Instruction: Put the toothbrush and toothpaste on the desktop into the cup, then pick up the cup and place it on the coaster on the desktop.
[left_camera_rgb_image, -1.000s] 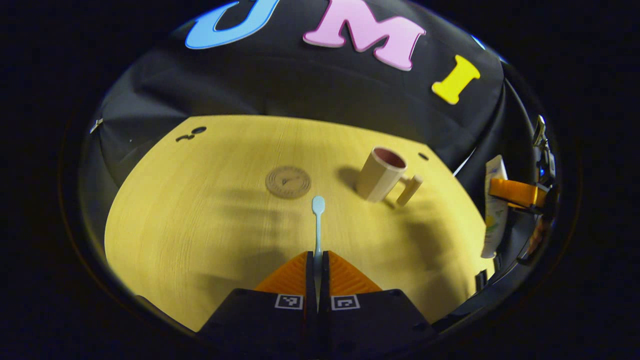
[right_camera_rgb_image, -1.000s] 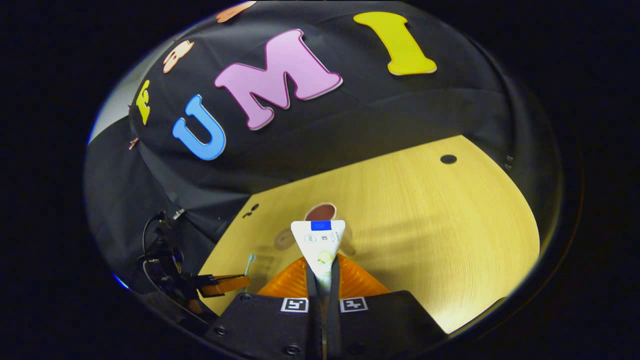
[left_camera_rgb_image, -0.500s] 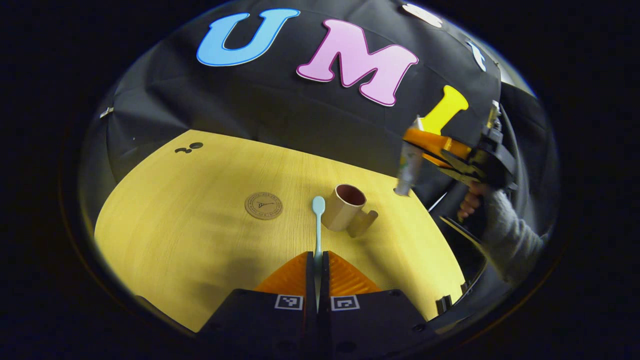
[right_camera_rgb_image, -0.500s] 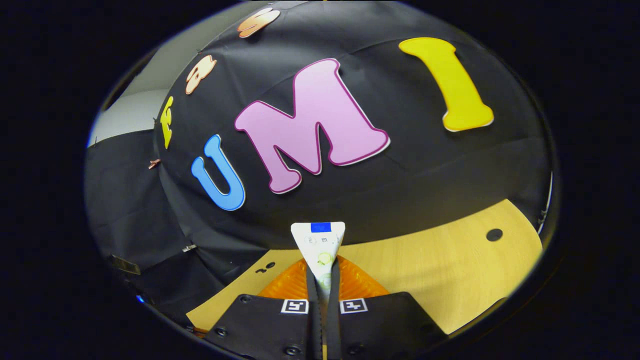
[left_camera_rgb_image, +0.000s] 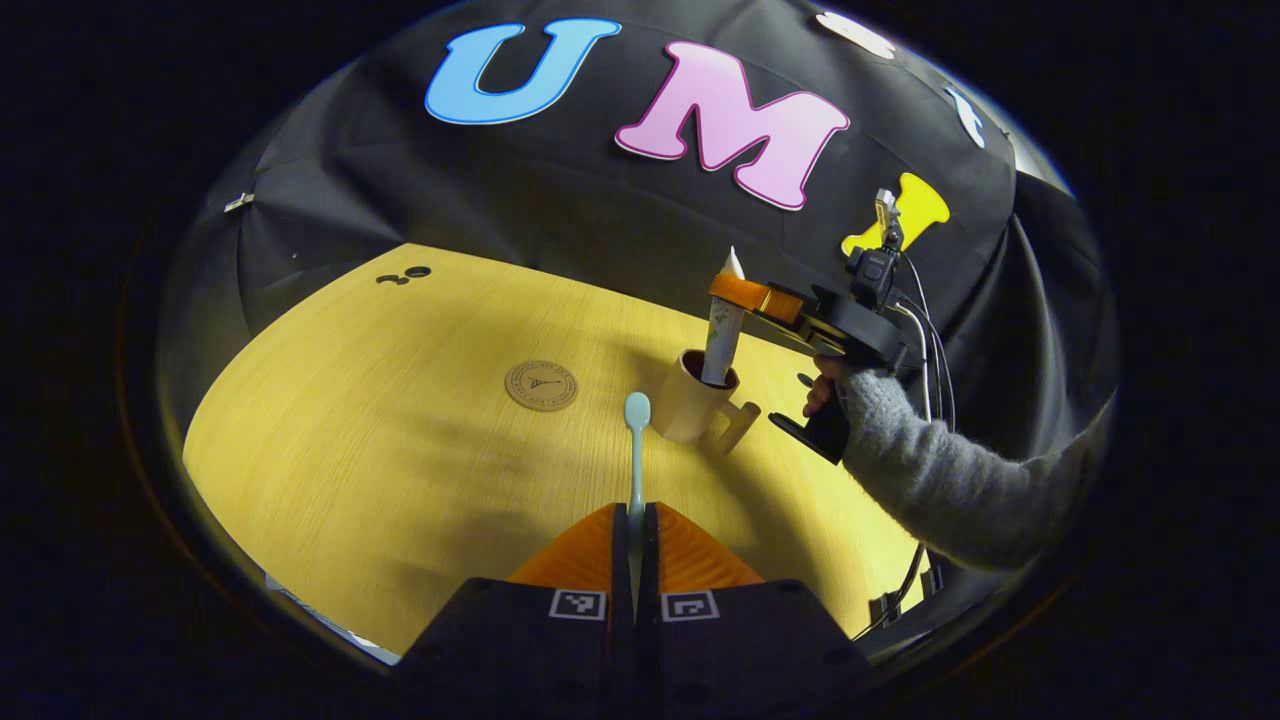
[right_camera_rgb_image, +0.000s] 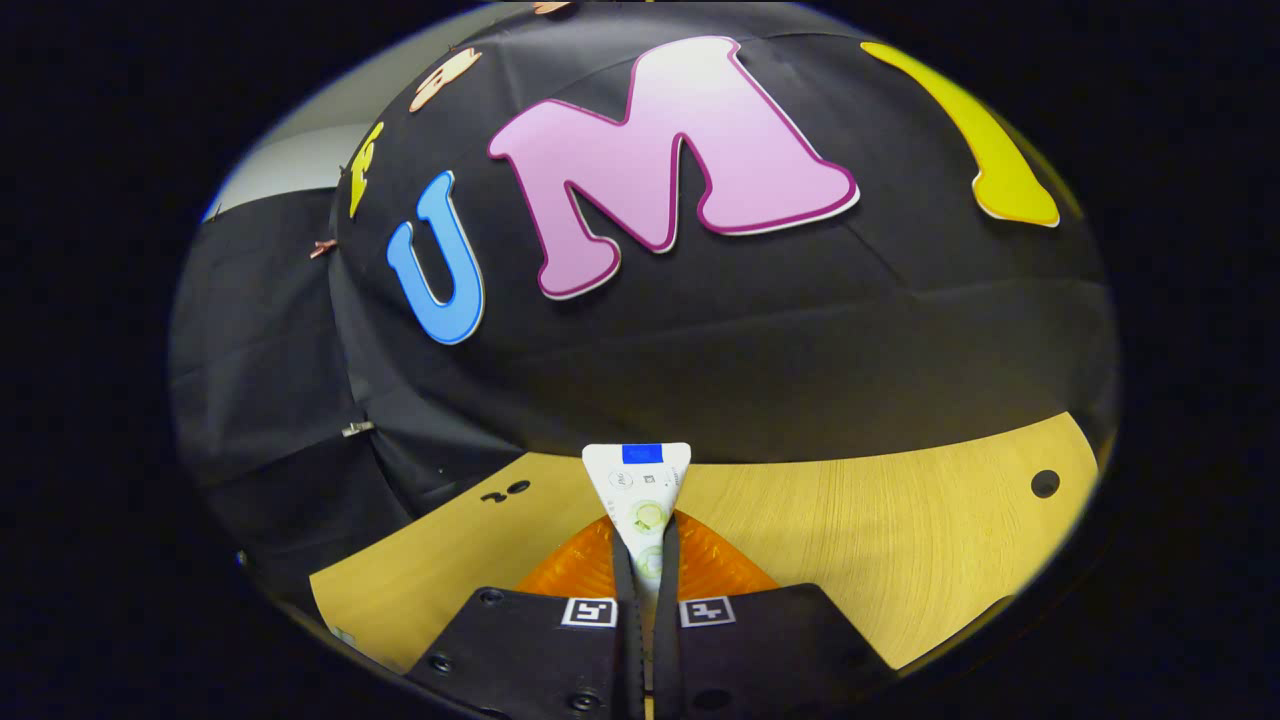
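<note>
Closest to you, your left tool (left_camera_rgb_image: 634, 520) is pinched tight on the toothbrush (left_camera_rgb_image: 636, 452), handle clamped between the fingers and the head sticking out forward over the bench (left_camera_rgb_image: 380, 450). It's a thin, light, stiff stick, so a grip low on the handle like you've got should be plenty, but I'd guess it could pivot if you bump the rim going in. A bit further out, the cup (left_camera_rgb_image: 692, 405) sits upright with its handle pointing toward you and to the right. Your right tool (right_camera_rgb_image: 641, 545) is squeezed on the toothpaste (right_camera_rgb_image: 641, 490), and in the left gripper view that tube stands upright with its lower end already down inside the cup mouth. The tube's soft and squishy, so go easy on the squeeze; mid-body is a decent hold. Beyond and left of the cup lies the coaster (left_camera_rgb_image: 541, 385), flat and well apart from it.
</note>
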